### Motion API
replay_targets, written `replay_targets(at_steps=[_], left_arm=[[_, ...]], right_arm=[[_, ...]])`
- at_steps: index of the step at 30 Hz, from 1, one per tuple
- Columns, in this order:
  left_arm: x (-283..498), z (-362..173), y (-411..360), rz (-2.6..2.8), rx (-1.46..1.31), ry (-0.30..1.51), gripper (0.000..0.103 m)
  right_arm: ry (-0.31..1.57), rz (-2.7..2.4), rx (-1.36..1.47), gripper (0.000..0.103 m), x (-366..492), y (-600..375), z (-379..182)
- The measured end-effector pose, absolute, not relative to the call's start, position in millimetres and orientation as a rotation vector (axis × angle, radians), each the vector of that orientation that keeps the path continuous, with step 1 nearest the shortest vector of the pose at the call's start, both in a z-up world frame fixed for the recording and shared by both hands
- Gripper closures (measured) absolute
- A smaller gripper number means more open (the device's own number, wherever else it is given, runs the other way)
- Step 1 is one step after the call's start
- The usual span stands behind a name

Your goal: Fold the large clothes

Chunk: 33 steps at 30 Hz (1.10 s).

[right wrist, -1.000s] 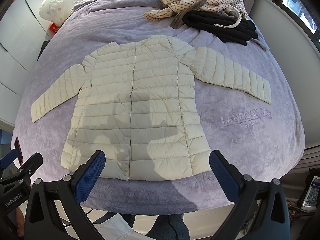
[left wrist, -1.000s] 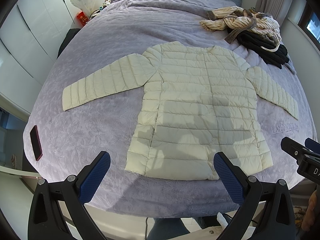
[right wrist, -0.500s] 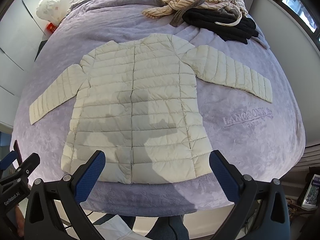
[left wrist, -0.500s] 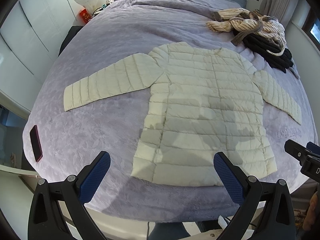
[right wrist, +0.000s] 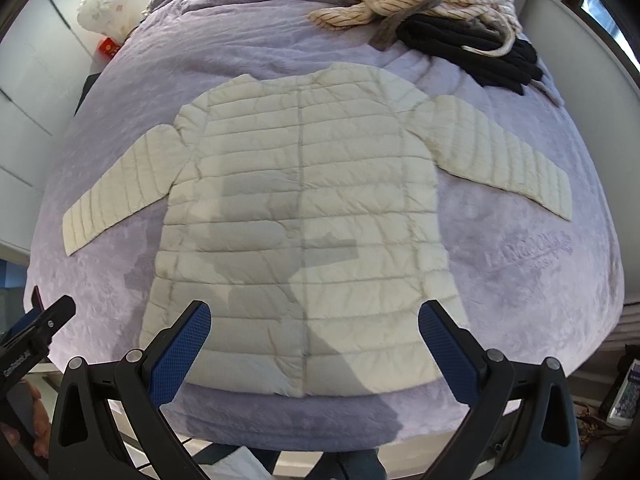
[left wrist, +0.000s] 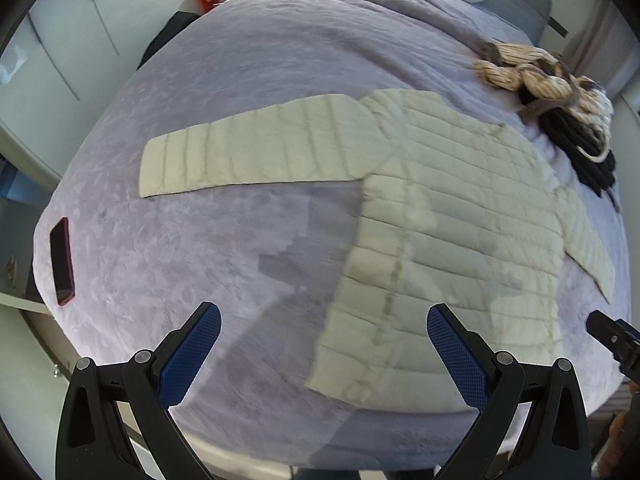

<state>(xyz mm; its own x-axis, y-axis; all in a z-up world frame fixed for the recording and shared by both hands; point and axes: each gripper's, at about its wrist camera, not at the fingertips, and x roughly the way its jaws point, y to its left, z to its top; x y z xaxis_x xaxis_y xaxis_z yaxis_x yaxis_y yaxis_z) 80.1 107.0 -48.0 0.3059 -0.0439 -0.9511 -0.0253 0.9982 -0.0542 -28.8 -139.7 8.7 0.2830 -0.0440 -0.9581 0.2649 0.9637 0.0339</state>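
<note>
The jacket [right wrist: 304,220] lies flat and face up on the bed [right wrist: 560,292], collar toward the headboard, hem at the near edge, both sleeves spread outward and angled down toward the foot. Its long axis, collar to hem, runs straight away from the person, along the closed front seam.

The right gripper [right wrist: 314,332] hovers over the hem, centred on that seam, jaws wide apart and holding nothing. The left gripper [left wrist: 324,340] is also spread wide and empty; it sits off the jacket's left side, over bare bedspread, with the hem corner just inside its right finger. The jacket's left sleeve [left wrist: 248,152] stretches ahead of it and to the left, so the left gripper is the nearer one for that sleeve, and a first fold likely starts there. The view is blurred, so fine detail is uncertain.

Count: 1 jacket, 2 sleeves, 2 grippers, 1 phone [left wrist: 62,262] at the bed's left edge, 1 heap of other clothes [right wrist: 440,16] near the far right.
</note>
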Motion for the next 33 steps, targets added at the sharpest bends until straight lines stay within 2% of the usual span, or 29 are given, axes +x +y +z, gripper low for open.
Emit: replay_targets(at_steps=[5,13,21,28,30,32,33], left_arm=[[103.0,-79.6,137.2,0.005,-0.096,1.302,0.000],[136.1,-126.6,187.0,0.014,-0.207,1.328,0.000],[175.2,-165.7,251.4,0.027,-0.505,1.209,0.000],[207.2,-198.0,289.2,0.050,-0.671,1.112,0.000],[214.5,-207.3,295.3,0.053,-0.697,1.102,0.000],[219.2,-217.6,300.1,0.057,-0.724,1.104,0.000],[221.4,-222.6,302.2,0.057,-0.744,1.108,0.000]], right_arm=[[1.326,-0.129,0.259,0.000,-0.8,-109.6,-18.3],[1.305,-0.040,0.099,0.000,44.2,-53.1,-41.6],[1.403,-0.024,0.026,0.000,110.9,-26.5,-98.2],[1.304,0.091,0.015,0.002,171.4,4.0,-122.4],[1.278,0.134,0.044,0.022,189.2,11.1,-131.6],[1.284,0.162,0.067,0.065,204.6,16.4,-143.5],[1.288,0.164,0.081,0.073,210.8,18.3,-149.0]])
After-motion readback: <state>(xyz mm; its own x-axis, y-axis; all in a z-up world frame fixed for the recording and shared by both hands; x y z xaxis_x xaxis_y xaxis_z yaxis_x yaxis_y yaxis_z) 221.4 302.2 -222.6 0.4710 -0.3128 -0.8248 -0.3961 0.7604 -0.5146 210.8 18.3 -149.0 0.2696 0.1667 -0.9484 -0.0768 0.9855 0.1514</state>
